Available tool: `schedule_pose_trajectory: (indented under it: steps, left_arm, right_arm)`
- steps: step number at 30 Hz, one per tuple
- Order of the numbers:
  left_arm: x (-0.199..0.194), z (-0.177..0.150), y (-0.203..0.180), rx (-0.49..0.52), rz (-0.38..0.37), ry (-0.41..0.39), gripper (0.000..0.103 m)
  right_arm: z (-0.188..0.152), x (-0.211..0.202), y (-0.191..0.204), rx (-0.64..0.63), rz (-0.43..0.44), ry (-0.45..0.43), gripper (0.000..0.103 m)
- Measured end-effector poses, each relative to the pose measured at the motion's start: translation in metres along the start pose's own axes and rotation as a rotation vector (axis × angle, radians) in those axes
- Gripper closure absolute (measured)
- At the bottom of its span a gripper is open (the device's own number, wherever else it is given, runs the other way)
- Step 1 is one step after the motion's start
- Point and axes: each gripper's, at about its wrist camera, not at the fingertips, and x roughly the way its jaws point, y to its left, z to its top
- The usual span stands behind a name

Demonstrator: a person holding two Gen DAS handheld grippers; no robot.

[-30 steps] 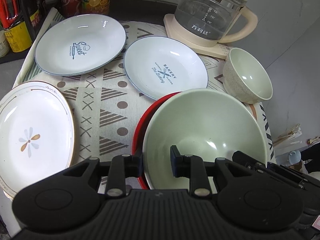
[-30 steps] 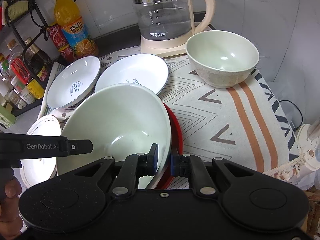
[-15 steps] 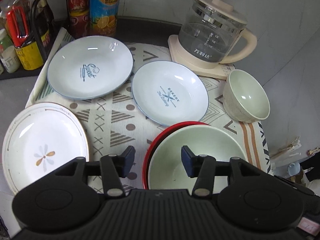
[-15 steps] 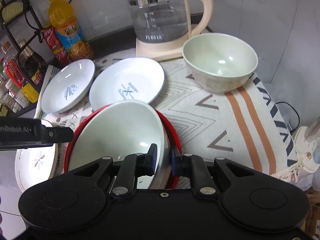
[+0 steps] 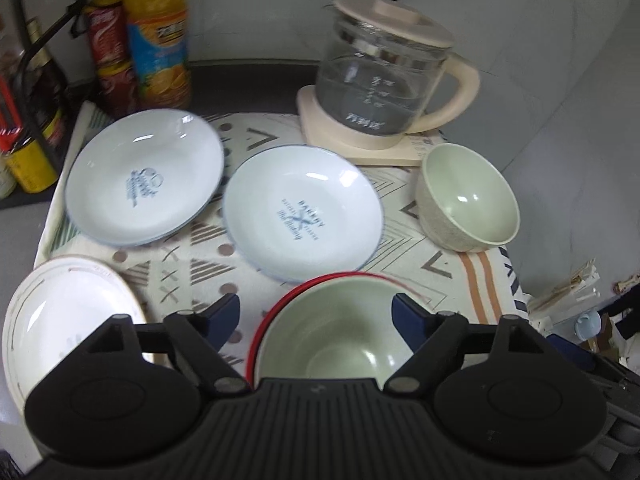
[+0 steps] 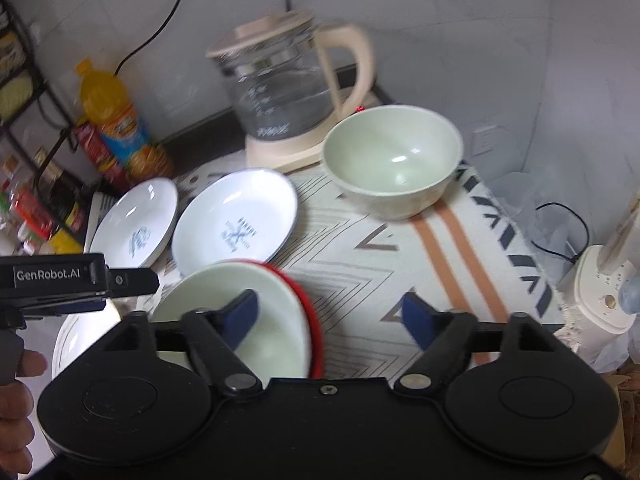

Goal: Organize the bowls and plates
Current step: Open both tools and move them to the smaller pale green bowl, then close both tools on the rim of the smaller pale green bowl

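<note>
1. Looking down from the left wrist view: left gripper [image 5: 316,314] at bottom centre, jaws spreading apart, nothing pressed between the pads. Large green bowl [image 5: 340,332] directly below and between the blue fingertips [image 5: 224,314], seated inside a red plate [image 5: 276,312] whose rim shows around the bowl's upper left edge. Blue-rimmed bakery plate [image 5: 302,218] just above the bowl at frame centre; second blue-rimmed plate [image 5: 142,178] at upper left; white flower plate [image 5: 68,320] at lower left. Small green bowl [image 5: 468,200] at right, upright, apart from the large bowl, in front of a glass kettle [image 5: 380,76].

2. Looking from the right wrist view: right gripper [image 6: 330,316] at bottom centre, jaws likewise opening, gap empty over patterned cloth [image 6: 360,272]. Large green bowl at lower left of centre, partly behind the left-hand fingertip, not clamped. Small green bowl straight ahead above the gap at upper centre-right, rim up, clearly nearer this gripper than the left one; likely the next piece to collect, judging by the layout. Left gripper entering at middle left, held by a hand [image 6: 16,408].
</note>
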Motion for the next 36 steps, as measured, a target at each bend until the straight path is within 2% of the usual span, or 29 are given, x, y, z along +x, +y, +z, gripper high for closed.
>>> schedule_pose_trajectory:
  steps: [6, 20, 31, 36]
  left_arm:
    - [0.008, 0.010, -0.023, 0.056, -0.029, 0.000, 0.021]
    - [0.038, 0.037, -0.063, 0.093, -0.100, 0.014, 0.021]
    - [0.075, 0.064, -0.085, 0.101, -0.126, 0.028, 0.021]
    - [0.093, 0.070, -0.093, 0.114, -0.145, 0.030, 0.021]
  right_arm:
    - [0.006, -0.005, -0.022, 0.057, -0.032, -0.024, 0.012]
    - [0.026, -0.005, -0.057, 0.117, -0.090, -0.073, 0.012]
    - [0.053, 0.021, -0.079, 0.163, -0.116, -0.083, 0.021]
    - [0.061, 0.040, -0.088, 0.204, -0.118, -0.065, 0.029]
